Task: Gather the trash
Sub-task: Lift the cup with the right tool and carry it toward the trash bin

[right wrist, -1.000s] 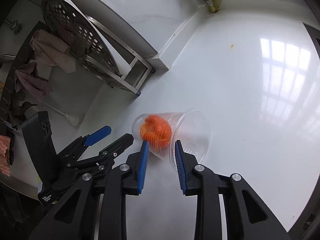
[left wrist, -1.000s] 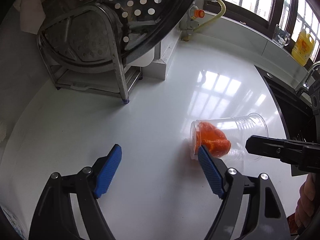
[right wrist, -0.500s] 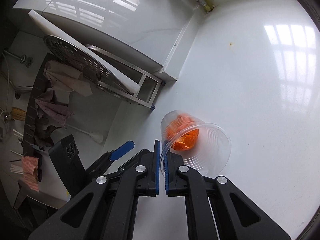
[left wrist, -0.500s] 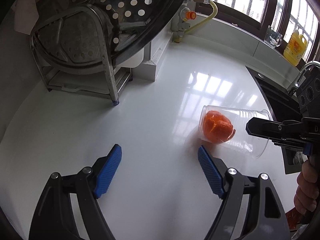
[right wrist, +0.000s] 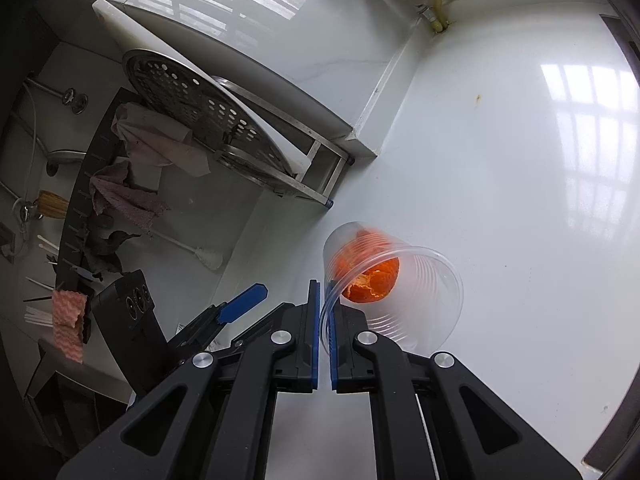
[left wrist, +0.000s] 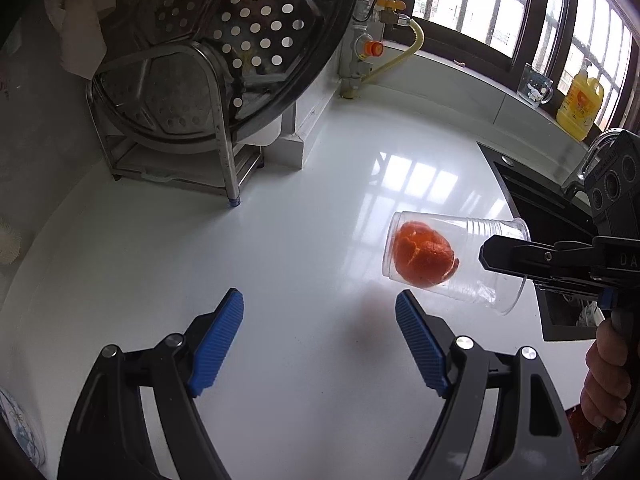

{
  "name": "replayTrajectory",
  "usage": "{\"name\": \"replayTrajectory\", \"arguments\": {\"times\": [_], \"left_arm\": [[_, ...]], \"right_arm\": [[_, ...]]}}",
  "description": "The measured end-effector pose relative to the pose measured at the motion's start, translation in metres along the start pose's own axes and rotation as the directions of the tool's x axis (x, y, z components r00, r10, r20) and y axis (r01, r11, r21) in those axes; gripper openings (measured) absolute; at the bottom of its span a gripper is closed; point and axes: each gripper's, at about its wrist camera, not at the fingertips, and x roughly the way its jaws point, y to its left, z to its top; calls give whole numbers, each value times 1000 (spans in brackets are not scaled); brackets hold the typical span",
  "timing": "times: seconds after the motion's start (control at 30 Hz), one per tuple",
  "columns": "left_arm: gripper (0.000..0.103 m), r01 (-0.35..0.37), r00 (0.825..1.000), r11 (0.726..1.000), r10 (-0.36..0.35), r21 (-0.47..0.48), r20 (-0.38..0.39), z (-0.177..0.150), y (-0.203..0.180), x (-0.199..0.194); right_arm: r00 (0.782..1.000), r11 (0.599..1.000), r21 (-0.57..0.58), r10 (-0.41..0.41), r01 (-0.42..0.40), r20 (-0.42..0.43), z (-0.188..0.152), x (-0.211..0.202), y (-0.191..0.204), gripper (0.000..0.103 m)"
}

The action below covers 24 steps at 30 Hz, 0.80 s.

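A clear plastic cup (left wrist: 476,258) with orange peel (left wrist: 424,258) inside hangs on its side above the white counter (left wrist: 280,264). My right gripper (right wrist: 325,316) is shut on the cup's rim (right wrist: 326,312); the cup (right wrist: 404,304) and the peel (right wrist: 370,280) show just past its fingertips. In the left wrist view the right gripper (left wrist: 492,256) comes in from the right, pinching the cup. My left gripper (left wrist: 320,338) is open and empty, low over the counter, left of and below the cup.
A steel rack (left wrist: 224,160) with a perforated round tray (left wrist: 240,40) stands at the back left. A black sink (left wrist: 532,208) lies to the right. A yellow bottle (left wrist: 580,108) and a glass mug (left wrist: 534,86) stand on the windowsill. Cloths (right wrist: 152,148) hang beyond the rack.
My right gripper closed on the cup's rim and lifted the cup with the peel off the counter. My left gripper stayed open and moved only slightly.
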Motion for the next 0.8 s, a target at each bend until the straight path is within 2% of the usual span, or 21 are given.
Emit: {"name": "replayTrajectory", "arguments": {"times": [0.17, 0.47, 0.63, 0.8], "left_arm": [[77, 35, 999, 999, -35, 9, 11, -2, -8, -10], [77, 69, 996, 994, -73, 90, 45, -12, -38, -46], [77, 68, 996, 992, -72, 108, 42, -32, -60, -70], [77, 68, 997, 995, -71, 77, 33, -65, -92, -99]], "right_arm": [[1000, 1000, -14, 23, -24, -16, -13, -18, 13, 4], [998, 998, -35, 59, -60, -27, -39, -59, 35, 4], [996, 997, -17, 73, -74, -43, -64, -91, 37, 4], [993, 996, -30, 80, -83, -92, -97, -122, 37, 4]]}}
